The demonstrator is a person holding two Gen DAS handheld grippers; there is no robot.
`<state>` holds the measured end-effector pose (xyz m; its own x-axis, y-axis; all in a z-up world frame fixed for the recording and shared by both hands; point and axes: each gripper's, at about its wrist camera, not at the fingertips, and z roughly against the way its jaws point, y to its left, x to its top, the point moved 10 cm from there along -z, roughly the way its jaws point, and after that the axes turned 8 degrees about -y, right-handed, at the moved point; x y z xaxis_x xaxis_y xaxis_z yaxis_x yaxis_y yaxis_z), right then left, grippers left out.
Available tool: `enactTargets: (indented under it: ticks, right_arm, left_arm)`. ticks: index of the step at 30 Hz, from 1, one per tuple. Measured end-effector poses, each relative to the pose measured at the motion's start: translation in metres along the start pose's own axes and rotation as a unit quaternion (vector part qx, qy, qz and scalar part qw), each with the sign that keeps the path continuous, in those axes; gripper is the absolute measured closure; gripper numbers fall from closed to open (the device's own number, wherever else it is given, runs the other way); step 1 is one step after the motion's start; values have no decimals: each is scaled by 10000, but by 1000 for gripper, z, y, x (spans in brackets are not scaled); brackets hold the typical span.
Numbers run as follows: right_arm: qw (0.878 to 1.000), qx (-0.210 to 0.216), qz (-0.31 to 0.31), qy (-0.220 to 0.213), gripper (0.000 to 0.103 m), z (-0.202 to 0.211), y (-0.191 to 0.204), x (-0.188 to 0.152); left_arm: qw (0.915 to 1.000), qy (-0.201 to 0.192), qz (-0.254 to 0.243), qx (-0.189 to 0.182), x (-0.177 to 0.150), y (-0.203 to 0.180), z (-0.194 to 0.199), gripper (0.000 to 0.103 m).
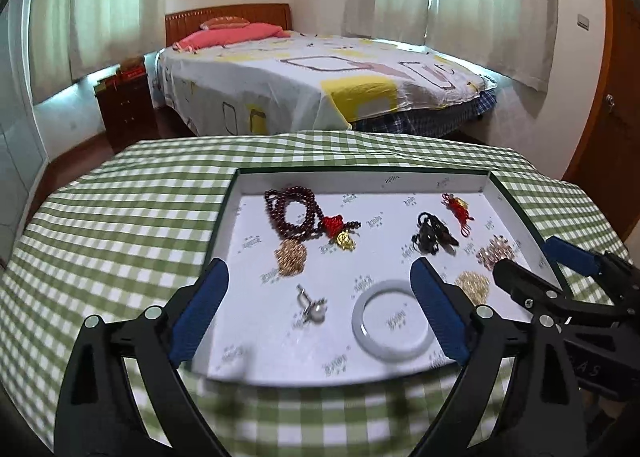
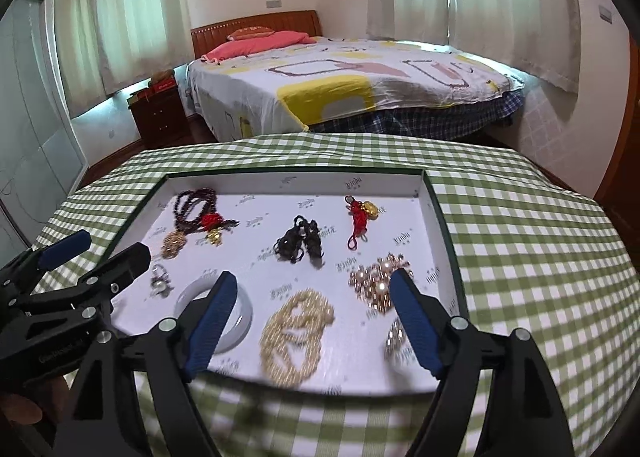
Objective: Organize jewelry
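Observation:
A shallow white box (image 1: 360, 179) (image 2: 296, 182) on the green checked cloth holds several pieces of jewelry: a dark red bead necklace (image 1: 292, 209) (image 2: 192, 205), a white bangle (image 1: 392, 327) (image 2: 240, 317), a pearl pendant (image 1: 314, 309), black pieces (image 1: 432, 235) (image 2: 300, 243), a red knot charm (image 1: 458, 209) (image 2: 360, 217), a gold chain (image 2: 296, 337) and rose-gold beads (image 2: 376, 281). My left gripper (image 1: 320, 305) is open above the box's near left part. My right gripper (image 2: 312, 317) is open above the gold chain; it also shows in the left wrist view (image 1: 532, 261).
The table (image 1: 120, 217) (image 2: 520, 237) is covered by the checked cloth and drops off at its far edge. Beyond it stand a bed (image 1: 320, 77) and a dark nightstand (image 1: 124, 105). A wooden door (image 1: 616, 97) is at the right.

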<state>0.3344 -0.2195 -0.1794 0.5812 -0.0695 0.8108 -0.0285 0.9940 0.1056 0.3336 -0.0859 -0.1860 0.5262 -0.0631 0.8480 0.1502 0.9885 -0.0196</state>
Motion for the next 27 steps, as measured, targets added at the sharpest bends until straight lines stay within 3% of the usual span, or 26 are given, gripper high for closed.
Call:
enactTargets:
  ticks: [13, 27]
  right_arm:
    - [9996, 12, -62, -268, 20, 94, 13, -12]
    - [9955, -49, -31, -941, 18, 197, 19, 8]
  left_arm:
    - [9989, -449, -70, 118, -2, 4, 113, 6]
    - [9956, -866, 154, 319, 9, 22, 212, 4]
